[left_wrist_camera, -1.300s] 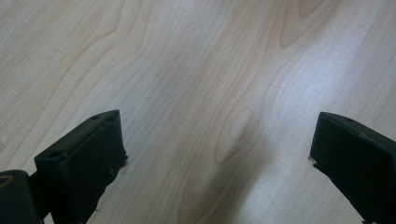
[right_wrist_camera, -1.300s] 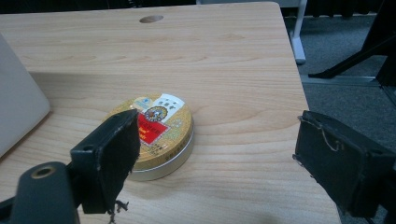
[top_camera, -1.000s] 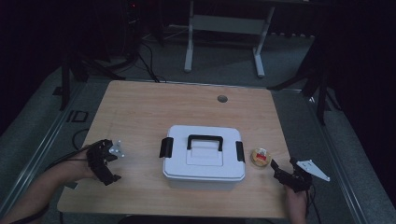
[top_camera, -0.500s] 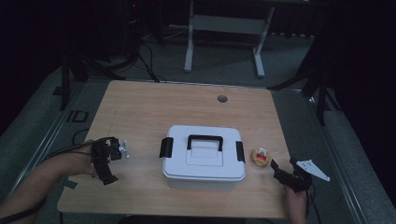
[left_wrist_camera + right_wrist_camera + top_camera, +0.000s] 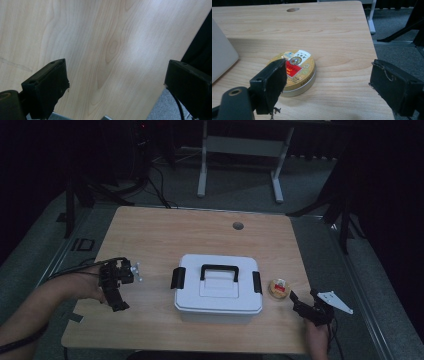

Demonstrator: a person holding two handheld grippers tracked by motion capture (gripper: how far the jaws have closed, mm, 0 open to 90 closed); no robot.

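Note:
A white plastic box [image 5: 218,289] with a black handle and black side latches sits shut in the middle of the wooden table [image 5: 200,235]. A small round gold tin [image 5: 279,288] with a red label lies just right of it; the same tin [image 5: 295,71] rests ahead of my right gripper [image 5: 329,87], by the left jaw. My right gripper [image 5: 302,304] stands open at the table's front right, holding nothing. Open as well, my left gripper [image 5: 116,295] hovers over the front left of the table, with bare wood [image 5: 110,50] between its jaws.
A round cable hole [image 5: 238,226] lies near the table's far edge. Behind the table stands a grey metal frame [image 5: 240,150] on a dark floor. The table's right edge [image 5: 374,50] runs close to my right gripper. The box's white corner [image 5: 222,57] is at left.
My left gripper has turned and shifted slightly right and toward the table's front edge. The right gripper, tin and box have stayed put.

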